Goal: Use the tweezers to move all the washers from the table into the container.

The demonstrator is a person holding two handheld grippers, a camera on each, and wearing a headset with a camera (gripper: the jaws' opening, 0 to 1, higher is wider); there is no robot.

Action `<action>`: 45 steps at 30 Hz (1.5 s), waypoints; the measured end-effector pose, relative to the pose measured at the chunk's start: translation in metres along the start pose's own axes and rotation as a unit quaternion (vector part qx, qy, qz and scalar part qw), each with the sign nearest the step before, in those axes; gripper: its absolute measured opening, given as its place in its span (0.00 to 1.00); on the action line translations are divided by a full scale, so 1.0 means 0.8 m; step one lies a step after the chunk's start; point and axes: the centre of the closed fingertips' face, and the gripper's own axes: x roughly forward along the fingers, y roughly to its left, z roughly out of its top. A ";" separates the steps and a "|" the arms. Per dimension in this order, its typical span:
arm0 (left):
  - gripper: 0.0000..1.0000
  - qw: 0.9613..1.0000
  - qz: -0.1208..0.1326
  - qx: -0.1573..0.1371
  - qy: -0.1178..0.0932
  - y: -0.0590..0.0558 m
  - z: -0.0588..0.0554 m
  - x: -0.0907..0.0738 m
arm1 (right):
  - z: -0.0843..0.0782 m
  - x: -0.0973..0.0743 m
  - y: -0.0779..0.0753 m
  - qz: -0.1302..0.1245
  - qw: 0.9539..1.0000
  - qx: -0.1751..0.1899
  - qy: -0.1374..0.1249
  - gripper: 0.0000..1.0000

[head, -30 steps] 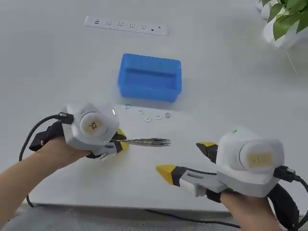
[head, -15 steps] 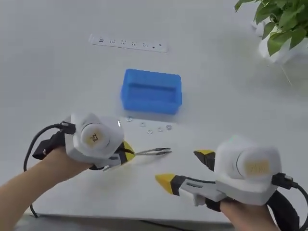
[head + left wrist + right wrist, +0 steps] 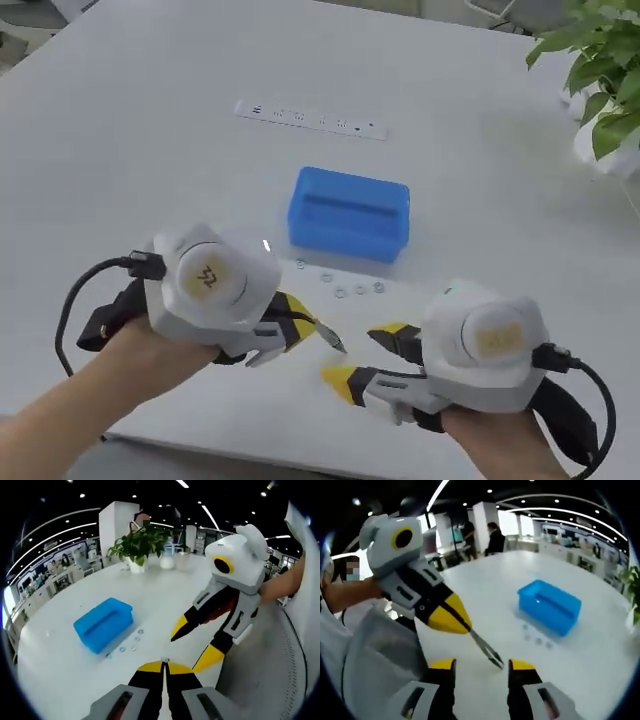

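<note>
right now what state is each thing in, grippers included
left gripper: shut on the tweezers
tweezers: held, pointing forward, no washer at the tips
right gripper: open, holding nothing
container: upright, open top, no washer seen inside
washers: lying flat in a loose row in front of the container, none picked up
</note>
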 end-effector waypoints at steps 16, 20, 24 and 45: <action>0.00 0.999 0.031 0.029 -0.011 -0.008 0.017 -0.020 | 0.025 0.018 0.018 0.027 0.997 -0.072 0.007 0.23; 0.00 0.999 0.026 0.037 -0.013 -0.011 0.019 -0.025 | 0.026 0.018 0.016 0.025 0.997 -0.074 0.006 0.20; 0.00 0.998 0.018 0.048 -0.021 -0.010 0.021 -0.030 | 0.027 0.016 0.015 0.024 0.997 -0.078 0.009 0.19; 0.00 0.990 -0.019 0.142 -0.016 -0.004 0.025 -0.043 | 0.055 0.018 0.033 0.051 0.977 -0.204 0.023 0.05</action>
